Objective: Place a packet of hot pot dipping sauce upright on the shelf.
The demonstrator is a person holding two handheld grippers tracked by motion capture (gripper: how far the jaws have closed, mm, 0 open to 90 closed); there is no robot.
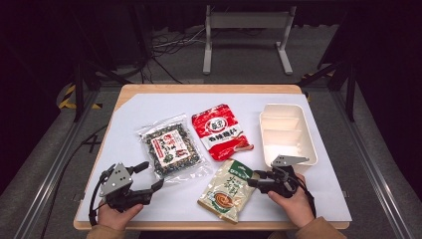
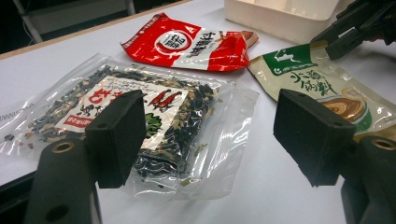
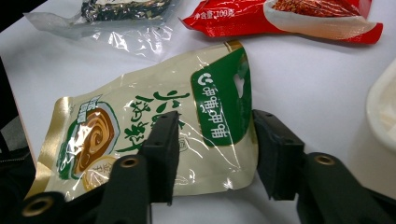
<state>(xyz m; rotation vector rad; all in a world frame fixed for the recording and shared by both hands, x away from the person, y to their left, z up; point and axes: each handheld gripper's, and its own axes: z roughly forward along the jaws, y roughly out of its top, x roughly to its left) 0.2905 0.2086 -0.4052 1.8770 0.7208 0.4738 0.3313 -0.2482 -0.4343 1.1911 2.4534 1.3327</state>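
Note:
A beige and green sauce pouch (image 1: 229, 191) lies near the table's front edge, right of centre. My right gripper (image 1: 250, 179) reaches it from the right. In the right gripper view the jaws straddle the pouch (image 3: 154, 107) at its green top end. A wide gap is left between them, and the pads do not press on it, so the right gripper (image 3: 217, 154) is open. My left gripper (image 1: 153, 174) rests at the front left, open, with nothing between its jaws. It points at the near corner of a clear bag of dark dried mix (image 2: 93, 100).
A red snack pouch (image 1: 219, 130) lies mid-table beside the clear bag (image 1: 171, 149). A white divided tray (image 1: 283, 106) stands at the right, just behind my right hand. A white sheet covers the wooden table.

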